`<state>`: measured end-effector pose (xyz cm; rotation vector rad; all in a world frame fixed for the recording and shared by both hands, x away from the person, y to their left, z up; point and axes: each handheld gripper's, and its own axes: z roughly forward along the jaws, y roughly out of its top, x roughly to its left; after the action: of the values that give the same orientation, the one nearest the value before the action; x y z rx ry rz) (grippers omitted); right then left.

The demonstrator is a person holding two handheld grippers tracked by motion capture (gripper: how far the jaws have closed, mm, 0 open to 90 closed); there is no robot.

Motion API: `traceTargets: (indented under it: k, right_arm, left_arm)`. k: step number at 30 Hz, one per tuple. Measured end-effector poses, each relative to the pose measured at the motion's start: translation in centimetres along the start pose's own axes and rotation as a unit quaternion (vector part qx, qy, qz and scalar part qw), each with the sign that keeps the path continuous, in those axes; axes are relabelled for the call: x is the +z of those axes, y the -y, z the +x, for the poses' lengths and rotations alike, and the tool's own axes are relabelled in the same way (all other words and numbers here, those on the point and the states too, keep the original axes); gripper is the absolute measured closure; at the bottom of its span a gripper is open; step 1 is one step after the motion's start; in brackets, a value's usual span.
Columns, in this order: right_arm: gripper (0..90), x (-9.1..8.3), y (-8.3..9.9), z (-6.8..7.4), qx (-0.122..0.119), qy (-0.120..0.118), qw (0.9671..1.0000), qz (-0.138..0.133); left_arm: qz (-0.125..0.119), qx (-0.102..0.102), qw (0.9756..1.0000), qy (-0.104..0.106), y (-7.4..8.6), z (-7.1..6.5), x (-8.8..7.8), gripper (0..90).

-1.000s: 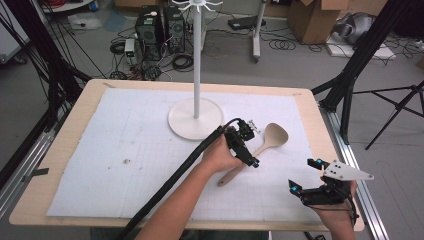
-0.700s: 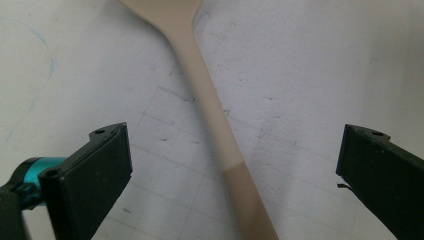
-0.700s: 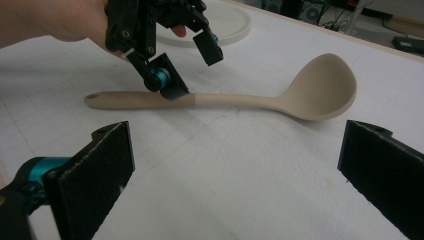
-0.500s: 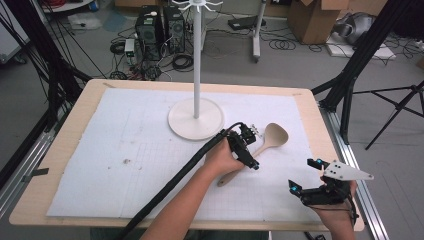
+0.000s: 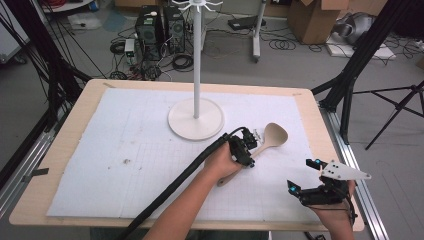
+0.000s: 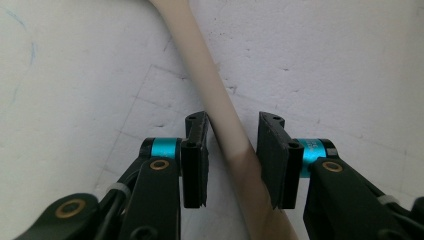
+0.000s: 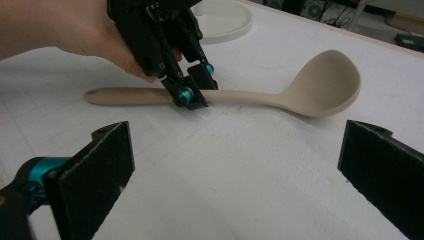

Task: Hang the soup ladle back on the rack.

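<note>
A beige wooden ladle (image 5: 275, 134) lies flat on the white mat, bowl to the upper right, handle running down-left. My left gripper (image 5: 248, 150) is down at the mat and straddles the handle's middle. In the left gripper view the handle (image 6: 210, 85) passes between the two pads (image 6: 196, 150), with a thin gap on the right side; the gripper (image 6: 232, 145) is open. In the right gripper view, the left gripper (image 7: 195, 92) sits over the ladle (image 7: 325, 82). My right gripper (image 5: 303, 174) hovers near the mat's front right corner, wide open (image 7: 240, 150) and holding nothing.
A white pole stand with a round base (image 5: 195, 119) rises just behind the left gripper. The white gridded mat (image 5: 125, 145) covers most of the wooden table (image 5: 60, 150). The left gripper's thick black cable (image 5: 175, 185) trails along the forearm to the front edge.
The left gripper has shifted only slightly along the ladle handle. The ladle and the right gripper have stayed where they were.
</note>
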<state>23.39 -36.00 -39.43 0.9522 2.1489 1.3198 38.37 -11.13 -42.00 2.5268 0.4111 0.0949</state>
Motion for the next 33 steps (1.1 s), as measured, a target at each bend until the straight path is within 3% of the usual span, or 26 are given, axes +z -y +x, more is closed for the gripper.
traceTargets:
  k: [6, 7, 8, 9, 25, 33]
  right_arm:
    - [0.1, 0.0, 0.0, 0.1, 0.000, -0.001, 1.0000, 0.001]
    - [0.1, 0.0, 0.0, 0.1, 0.001, 0.000, 1.0000, 0.001]
    - [0.1, 0.0, 0.0, 0.1, 0.002, -0.001, 1.0000, 0.001]
    - [0.1, 0.0, 0.0, 0.0, 0.001, -0.001, 1.0000, 0.001]
    - [0.1, 0.2, 0.0, 0.1, 0.001, -0.004, 1.0000, 0.004]
    - [0.1, 0.2, 0.0, 0.1, 0.001, -0.006, 1.0000, 0.005]
  left_arm:
    - [-0.004, -0.012, 0.9996, -0.024, 0.3, 0.0, -0.2, 72.0]
    - [-0.008, 0.003, 0.9994, -0.034, 0.4, -0.1, -0.3, 76.8]
    - [-0.010, 0.038, 0.9985, -0.037, 0.6, -0.3, -0.3, 76.8]
    - [-0.006, 0.036, 0.9986, -0.039, 0.5, -0.4, -0.4, 77.0]
    - [-0.025, 0.030, 0.9990, -0.022, 0.4, -0.3, -1.9, 77.1]
    - [-0.018, 0.049, 0.9985, -0.015, 0.8, -0.1, -4.5, 77.2]
